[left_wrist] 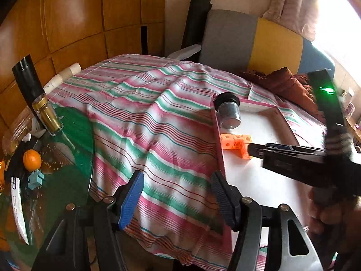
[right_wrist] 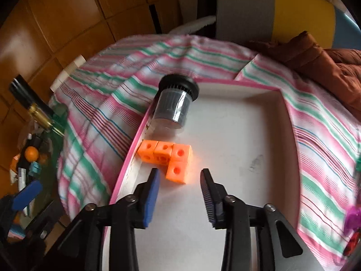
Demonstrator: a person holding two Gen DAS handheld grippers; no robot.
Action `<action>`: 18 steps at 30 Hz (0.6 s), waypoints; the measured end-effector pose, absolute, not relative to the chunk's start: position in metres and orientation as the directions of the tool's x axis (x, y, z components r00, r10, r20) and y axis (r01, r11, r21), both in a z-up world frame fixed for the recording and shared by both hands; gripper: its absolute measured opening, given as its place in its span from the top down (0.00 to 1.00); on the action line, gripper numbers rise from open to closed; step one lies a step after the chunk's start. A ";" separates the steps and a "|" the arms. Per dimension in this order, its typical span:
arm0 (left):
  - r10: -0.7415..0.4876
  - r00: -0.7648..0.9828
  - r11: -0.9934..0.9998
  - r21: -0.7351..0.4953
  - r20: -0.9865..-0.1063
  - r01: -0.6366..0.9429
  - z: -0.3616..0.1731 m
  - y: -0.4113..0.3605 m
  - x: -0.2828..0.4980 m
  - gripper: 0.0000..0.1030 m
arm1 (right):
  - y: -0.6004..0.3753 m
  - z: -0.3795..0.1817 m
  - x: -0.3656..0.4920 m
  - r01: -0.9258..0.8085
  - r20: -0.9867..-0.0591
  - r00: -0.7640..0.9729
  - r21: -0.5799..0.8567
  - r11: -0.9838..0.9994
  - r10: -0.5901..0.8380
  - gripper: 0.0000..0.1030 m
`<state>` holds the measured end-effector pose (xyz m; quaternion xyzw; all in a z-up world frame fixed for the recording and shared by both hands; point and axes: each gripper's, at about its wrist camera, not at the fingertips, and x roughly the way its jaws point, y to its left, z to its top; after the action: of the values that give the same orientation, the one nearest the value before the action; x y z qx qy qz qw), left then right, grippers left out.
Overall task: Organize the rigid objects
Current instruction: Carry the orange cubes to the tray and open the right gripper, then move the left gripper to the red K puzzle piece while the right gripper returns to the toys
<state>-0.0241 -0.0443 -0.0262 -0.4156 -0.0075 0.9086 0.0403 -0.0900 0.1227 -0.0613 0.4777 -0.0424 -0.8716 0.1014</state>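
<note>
An L-shaped piece of joined orange cubes lies in a white tray with a pink rim, close to its left wall. My right gripper hovers just over the piece's near cube, open, with its pads clear of the cube's sides. A clear jar with a black lid lies tilted at the tray's far left corner. In the left wrist view the right gripper reaches in from the right to the orange cubes. My left gripper stands open above the striped cloth, empty, left of the tray rim.
A green glass table at the left carries a gold-capped bottle, an orange fruit, a blue piece and packets. A brown jacket lies behind the tray, before a grey and yellow chair. Small purple and red items sit at the right edge.
</note>
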 end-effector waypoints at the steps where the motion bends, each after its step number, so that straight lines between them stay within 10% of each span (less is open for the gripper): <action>1: 0.080 -0.651 -0.997 -0.046 -0.754 -0.070 -0.026 -0.043 -0.024 0.39 | 0.127 -0.057 -0.084 0.133 -0.815 -0.540 0.165 -0.977 -0.211 0.60; 18: 0.141 -0.656 -0.977 0.001 -0.742 -0.213 -0.016 0.011 -0.007 0.39 | 0.250 -0.012 0.015 -0.078 -0.728 -0.686 0.092 -0.993 -0.013 0.55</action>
<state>-0.0070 0.0114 -0.0162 -0.4034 0.0441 0.9088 0.0974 0.0148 0.2500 -0.0117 0.3959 -0.0580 -0.9163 -0.0178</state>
